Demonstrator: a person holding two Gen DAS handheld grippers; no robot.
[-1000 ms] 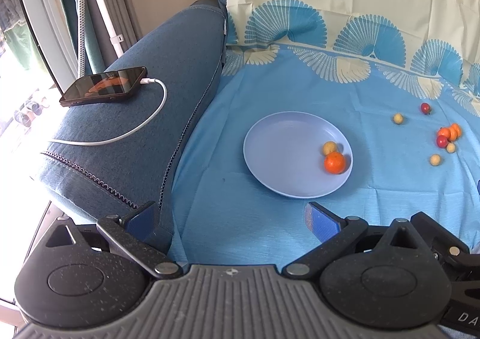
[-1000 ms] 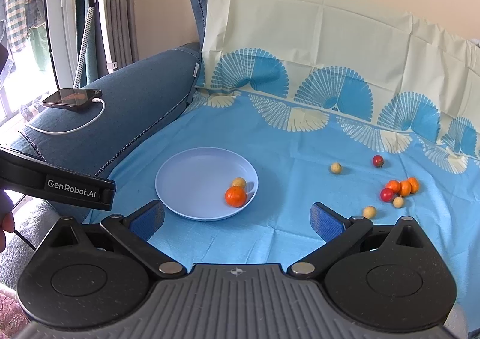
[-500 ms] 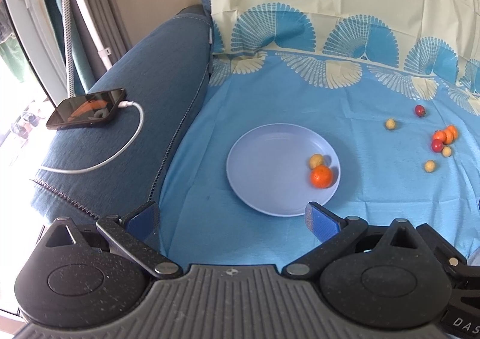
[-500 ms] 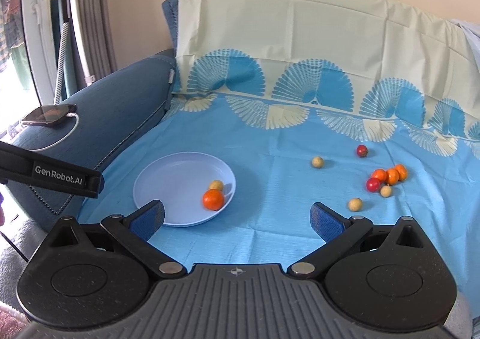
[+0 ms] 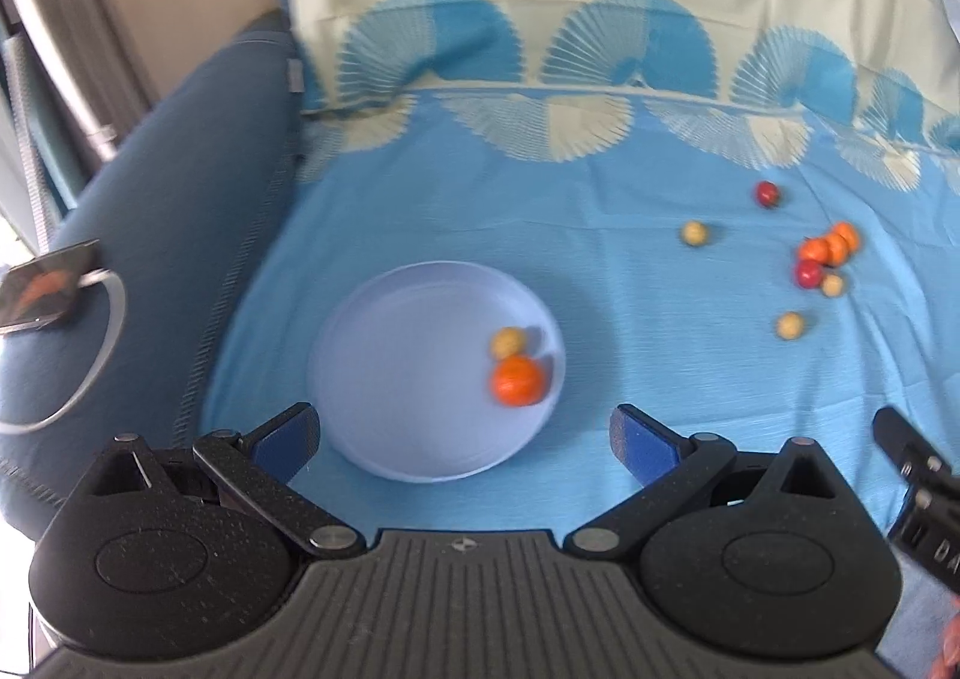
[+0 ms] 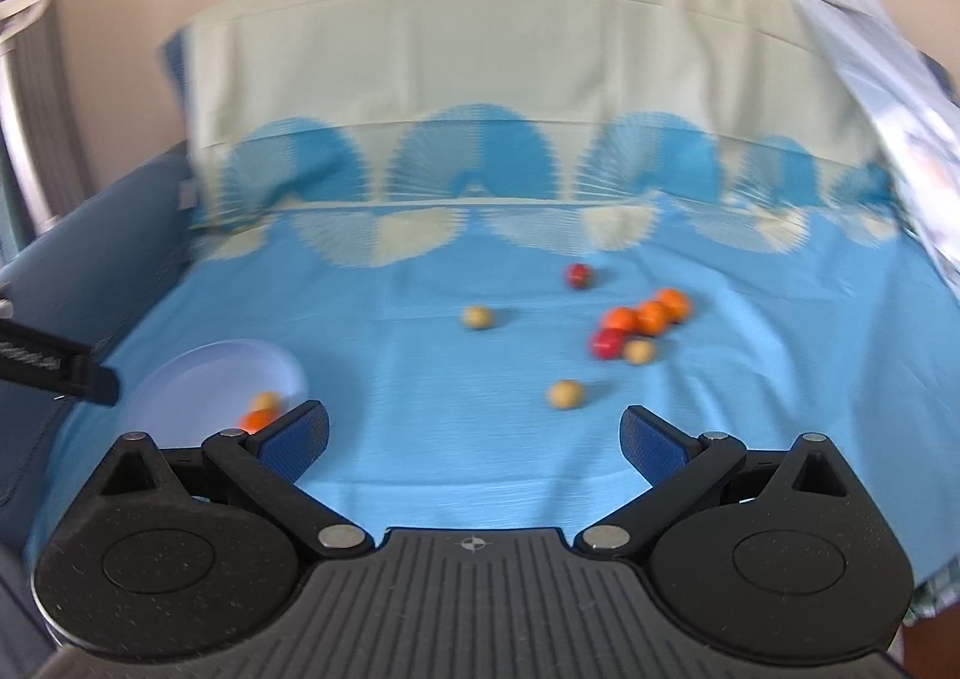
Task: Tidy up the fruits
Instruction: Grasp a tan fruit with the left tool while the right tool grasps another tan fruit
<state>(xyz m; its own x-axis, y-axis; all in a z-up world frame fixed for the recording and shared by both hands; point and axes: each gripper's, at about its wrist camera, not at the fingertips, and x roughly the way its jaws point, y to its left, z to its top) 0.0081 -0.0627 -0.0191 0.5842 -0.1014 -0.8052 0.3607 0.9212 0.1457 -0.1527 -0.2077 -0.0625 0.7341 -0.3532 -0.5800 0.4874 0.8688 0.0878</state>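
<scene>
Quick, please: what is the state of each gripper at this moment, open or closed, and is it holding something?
Left gripper: open, holding nothing.
Right gripper: open, holding nothing.

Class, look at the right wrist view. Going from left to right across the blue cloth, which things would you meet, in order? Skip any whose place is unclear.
Plate → lone yellow fruit → near yellow fruit → cluster of orange and red fruits.
</scene>
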